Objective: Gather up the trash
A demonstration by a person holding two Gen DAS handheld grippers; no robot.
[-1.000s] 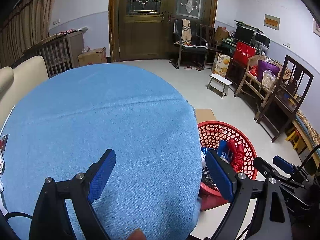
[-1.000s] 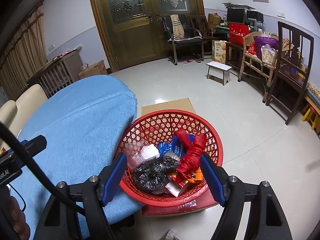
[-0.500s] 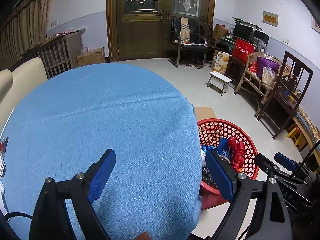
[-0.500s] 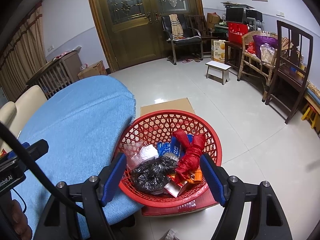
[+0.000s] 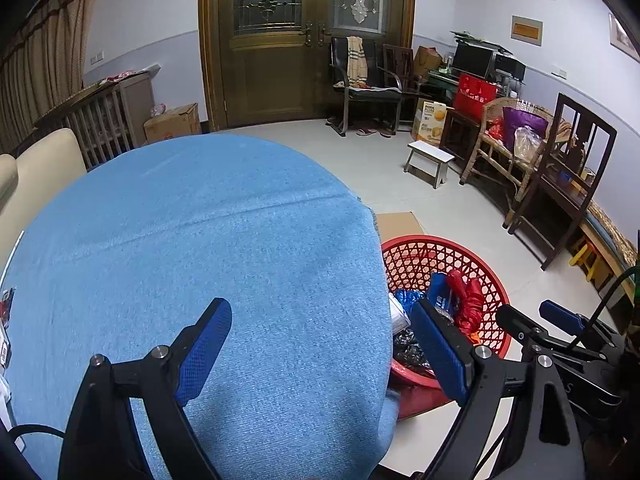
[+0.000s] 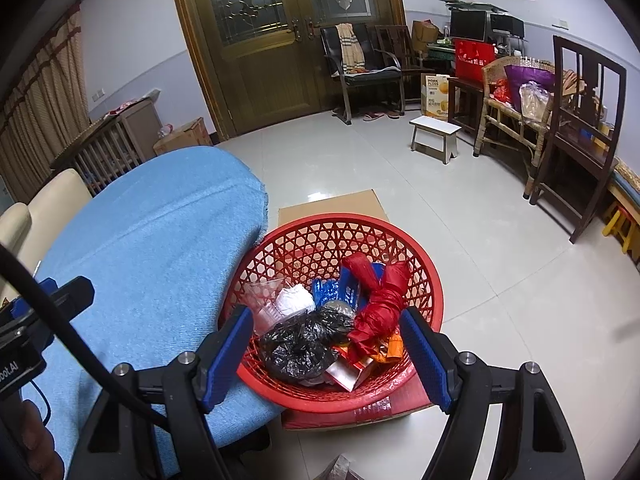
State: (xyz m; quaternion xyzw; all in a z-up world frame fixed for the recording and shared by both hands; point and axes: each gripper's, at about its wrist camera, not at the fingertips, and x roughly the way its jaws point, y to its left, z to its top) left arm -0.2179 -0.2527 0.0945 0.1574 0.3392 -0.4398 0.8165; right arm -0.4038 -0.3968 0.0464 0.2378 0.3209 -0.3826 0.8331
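A red plastic basket (image 6: 424, 268) sits on a cardboard box beside the blue-covered table (image 6: 152, 264). It holds a black plastic bag (image 6: 300, 344), a red bag (image 6: 380, 300), a blue wrapper (image 6: 348, 290), white paper and a clear cup. My right gripper (image 6: 328, 352) is open and empty, just above the basket's near rim. My left gripper (image 5: 320, 348) is open and empty over the table's blue cloth (image 5: 200, 260), with the basket (image 5: 440, 256) to its right. The right gripper also shows in the left wrist view (image 5: 532, 324).
A flat cardboard sheet (image 6: 332, 208) lies behind the basket. A white stool (image 6: 434, 134), wicker chair (image 6: 516, 116) and dark wooden chair (image 6: 580, 128) stand along the right wall. A cream chair back (image 5: 36, 168) is at the table's left. Small items lie at the table's left edge (image 5: 6, 320).
Both grippers stay open and empty. The views shift only slightly; the basket's contents have not moved.
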